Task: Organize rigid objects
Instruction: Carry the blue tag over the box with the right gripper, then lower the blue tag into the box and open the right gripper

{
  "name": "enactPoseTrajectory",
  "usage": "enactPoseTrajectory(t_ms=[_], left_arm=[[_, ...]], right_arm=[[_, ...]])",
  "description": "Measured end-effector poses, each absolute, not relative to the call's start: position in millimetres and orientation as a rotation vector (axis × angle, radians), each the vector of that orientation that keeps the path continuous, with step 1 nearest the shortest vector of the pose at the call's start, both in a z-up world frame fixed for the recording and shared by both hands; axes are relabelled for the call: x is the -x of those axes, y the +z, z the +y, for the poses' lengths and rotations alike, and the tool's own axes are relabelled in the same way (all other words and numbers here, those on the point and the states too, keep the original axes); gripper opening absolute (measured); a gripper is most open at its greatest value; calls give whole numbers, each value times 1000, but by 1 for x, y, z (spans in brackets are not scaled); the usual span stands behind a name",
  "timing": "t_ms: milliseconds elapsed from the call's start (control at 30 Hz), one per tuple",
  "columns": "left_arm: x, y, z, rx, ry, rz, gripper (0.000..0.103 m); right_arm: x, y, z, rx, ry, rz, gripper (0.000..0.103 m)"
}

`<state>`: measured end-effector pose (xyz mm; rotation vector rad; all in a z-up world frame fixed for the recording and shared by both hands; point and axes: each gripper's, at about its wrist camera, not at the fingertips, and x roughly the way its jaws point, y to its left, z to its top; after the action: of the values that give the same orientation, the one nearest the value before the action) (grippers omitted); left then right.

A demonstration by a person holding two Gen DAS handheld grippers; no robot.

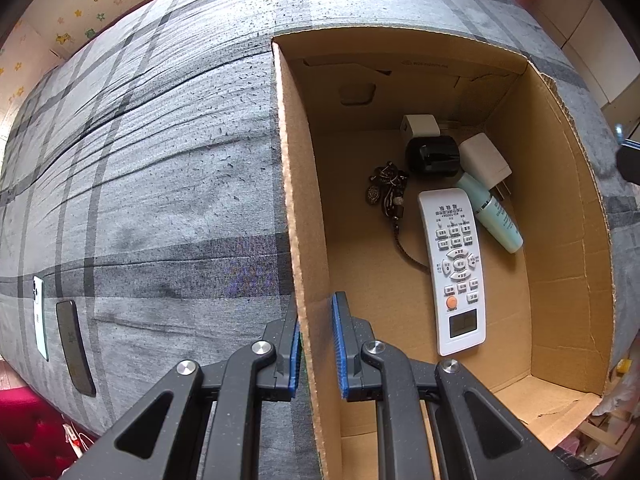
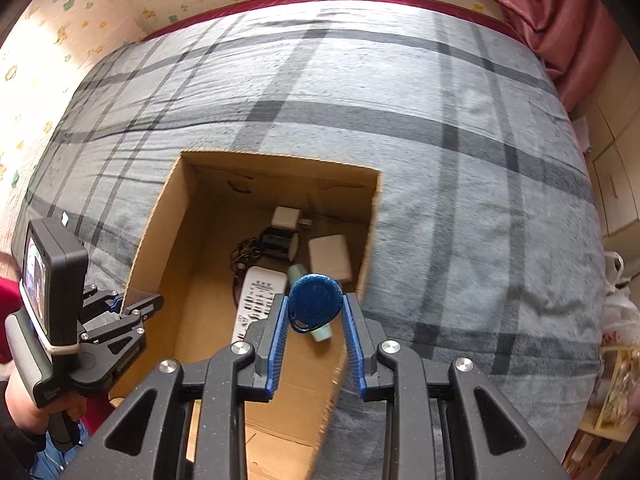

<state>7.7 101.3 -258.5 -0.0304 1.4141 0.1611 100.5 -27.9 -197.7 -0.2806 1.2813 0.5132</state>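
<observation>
A cardboard box [image 1: 568, 208] is set on a grey plaid blanket [image 1: 160, 160]. Inside it, toward the far end, a white remote control [image 1: 456, 272], a mint tube [image 1: 494, 214], two white chargers [image 1: 484, 160], a black cylinder [image 1: 432, 156] and a dark keychain [image 1: 386, 190] are gathered. The box's left wall is straddled by the left gripper [image 1: 316, 344], its fingers pressed close against the cardboard. A blue oval key fob [image 2: 314, 306] is pinched by the right gripper [image 2: 314, 312] above the box's near right side. Two phones [image 1: 74, 348] are seen far left.
</observation>
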Motion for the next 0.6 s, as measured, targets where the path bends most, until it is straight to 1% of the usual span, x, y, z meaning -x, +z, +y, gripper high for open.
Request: enactPoseTrajectory(t_ms=[300,600], left_arm=[[-8,-260,105,51,156,1417,15],[-8,-262,107,58,149,1418,15]], right_arm=[[-101,-220,7,326,565,1311,28],[-105,-254,34,369,592,1360,28]])
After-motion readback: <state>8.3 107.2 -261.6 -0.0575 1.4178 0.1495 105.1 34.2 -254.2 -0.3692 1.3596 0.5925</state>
